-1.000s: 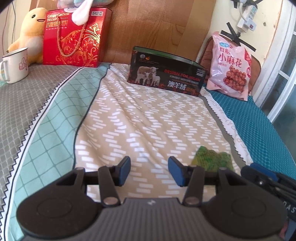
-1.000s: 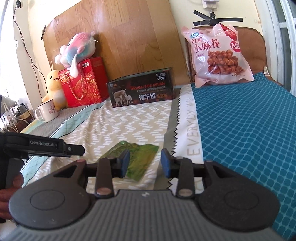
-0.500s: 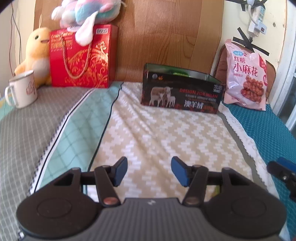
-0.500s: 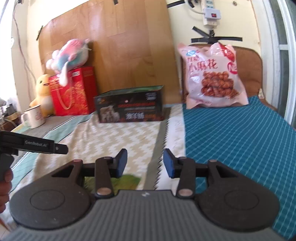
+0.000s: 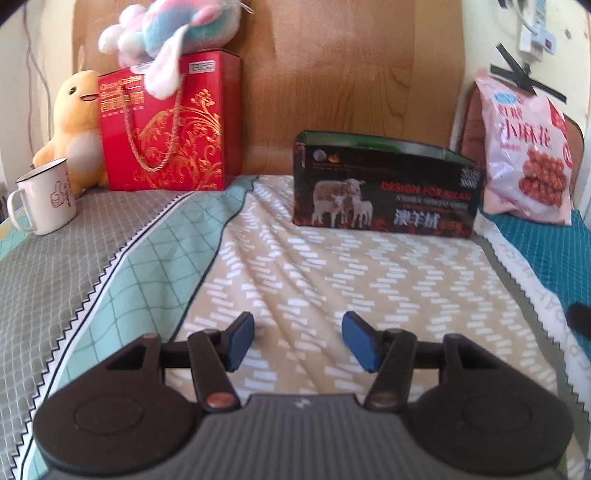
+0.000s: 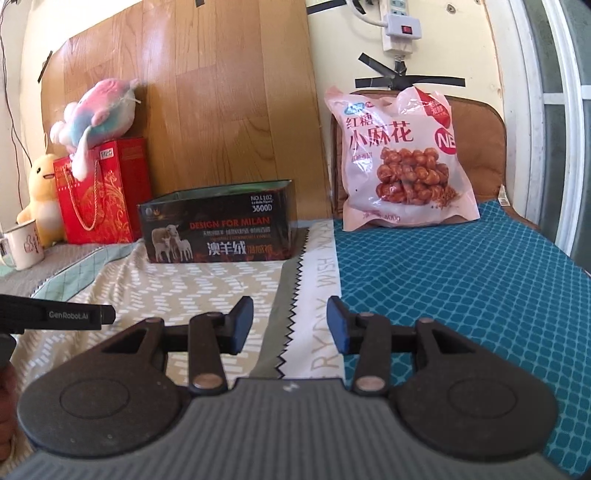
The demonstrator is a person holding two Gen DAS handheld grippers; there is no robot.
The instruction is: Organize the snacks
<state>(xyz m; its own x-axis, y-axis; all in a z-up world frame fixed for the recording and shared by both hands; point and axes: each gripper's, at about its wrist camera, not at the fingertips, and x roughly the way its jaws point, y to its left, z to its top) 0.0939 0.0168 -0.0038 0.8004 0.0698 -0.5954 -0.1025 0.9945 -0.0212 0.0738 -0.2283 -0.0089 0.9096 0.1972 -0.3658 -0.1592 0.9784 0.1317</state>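
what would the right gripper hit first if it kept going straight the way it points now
Probably the bedspread: the right gripper, jaws open and empty, tilts slightly down toward its white lettered strip. Nothing stands in between. The pink snack bag lies farther back and right, though depth is unclear.

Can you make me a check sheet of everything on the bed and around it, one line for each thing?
Surface: patchwork bedspread, wrinkled.
Job's things: pink snack bag leans on a brown cushion; open dark box stands left of it.
Clutter: red gift bag, pastel plush on top, yellow duck plush, white mug.
Grippers: left hand-held gripper and right hand-held gripper open, empty.
Cables: power strip taped to wall.
Surroundings: wooden headboard, window frame.
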